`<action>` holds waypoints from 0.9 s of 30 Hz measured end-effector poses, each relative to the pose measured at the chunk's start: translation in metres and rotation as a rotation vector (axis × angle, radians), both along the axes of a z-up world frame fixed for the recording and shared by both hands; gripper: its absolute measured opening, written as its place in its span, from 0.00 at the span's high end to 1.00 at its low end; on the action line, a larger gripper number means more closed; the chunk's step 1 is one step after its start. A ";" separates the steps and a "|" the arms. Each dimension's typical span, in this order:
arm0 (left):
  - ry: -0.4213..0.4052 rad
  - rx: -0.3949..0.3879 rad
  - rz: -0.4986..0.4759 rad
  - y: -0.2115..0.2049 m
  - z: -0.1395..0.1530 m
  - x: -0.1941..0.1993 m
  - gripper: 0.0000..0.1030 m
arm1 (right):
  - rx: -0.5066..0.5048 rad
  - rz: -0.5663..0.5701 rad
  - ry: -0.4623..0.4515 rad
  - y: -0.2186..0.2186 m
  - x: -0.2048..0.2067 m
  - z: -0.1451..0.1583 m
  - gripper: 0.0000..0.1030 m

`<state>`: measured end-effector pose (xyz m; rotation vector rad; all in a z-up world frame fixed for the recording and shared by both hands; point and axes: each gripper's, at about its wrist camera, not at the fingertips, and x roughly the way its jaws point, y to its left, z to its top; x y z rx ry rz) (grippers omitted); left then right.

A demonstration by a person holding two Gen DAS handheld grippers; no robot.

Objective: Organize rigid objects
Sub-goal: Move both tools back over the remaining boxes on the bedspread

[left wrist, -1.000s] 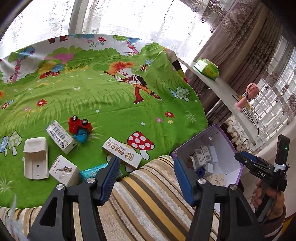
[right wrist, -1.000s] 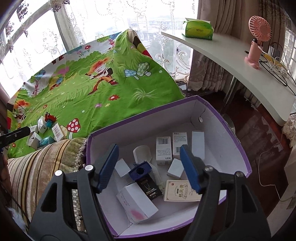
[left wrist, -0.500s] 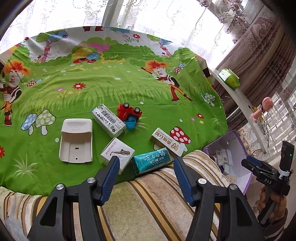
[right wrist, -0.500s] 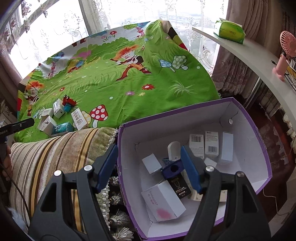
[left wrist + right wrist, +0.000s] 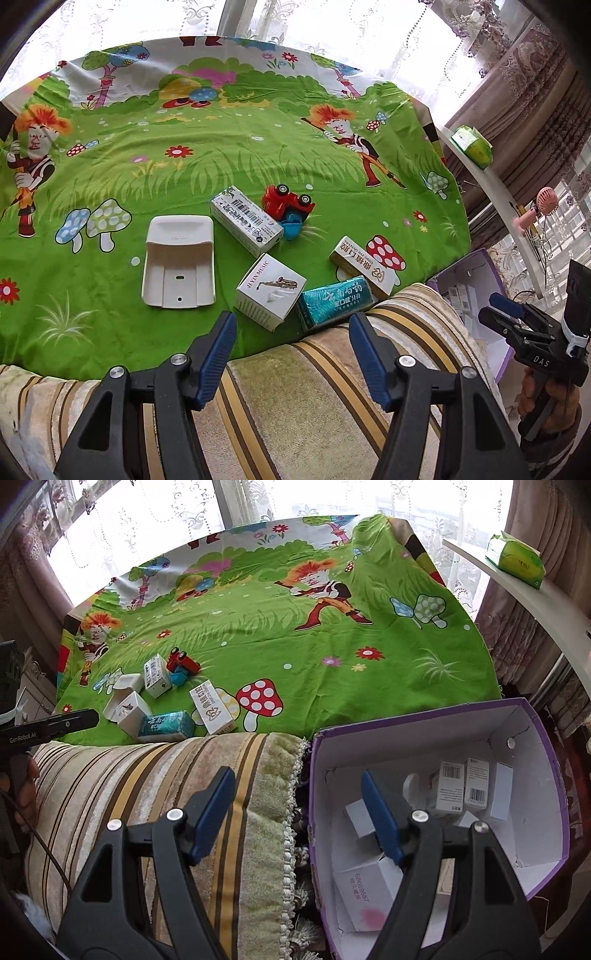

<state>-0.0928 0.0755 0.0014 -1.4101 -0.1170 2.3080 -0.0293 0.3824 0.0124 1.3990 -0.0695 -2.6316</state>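
Note:
On the green cartoon sheet lie a white music box (image 5: 271,291), a teal box (image 5: 334,301), a white-and-gold box (image 5: 364,266), a barcode box (image 5: 245,220), a red toy car (image 5: 288,203) and a cream plastic holder (image 5: 179,266). My left gripper (image 5: 290,360) is open and empty, just short of the music box and teal box. My right gripper (image 5: 297,816) is open and empty over the left wall of the purple box (image 5: 550,775), which holds several small cartons. The same pile shows in the right wrist view (image 5: 162,701).
A striped cushion (image 5: 166,794) lies between the grippers and the sheet. A white shelf (image 5: 535,602) at the right carries a green tissue pack (image 5: 515,559) and a pink fan (image 5: 537,206). Curtains and windows are behind.
My left gripper has swung left from the purple box to face the pile on the sheet. My right gripper has shifted left, from above the box's inside to its left wall.

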 end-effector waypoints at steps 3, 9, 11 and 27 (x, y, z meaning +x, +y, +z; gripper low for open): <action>-0.008 -0.029 -0.018 0.002 -0.003 -0.002 0.34 | 0.007 0.037 -0.004 -0.014 -0.010 -0.002 0.28; -0.023 -0.135 -0.063 0.009 -0.013 -0.011 0.33 | 0.035 0.107 -0.022 -0.041 -0.029 -0.012 0.28; -0.022 -0.172 -0.078 0.011 -0.016 -0.014 0.33 | 0.053 0.137 -0.030 -0.051 -0.034 -0.016 0.28; 0.037 -0.316 -0.163 0.036 -0.031 -0.034 0.33 | 0.180 0.297 -0.085 -0.087 -0.071 -0.043 0.28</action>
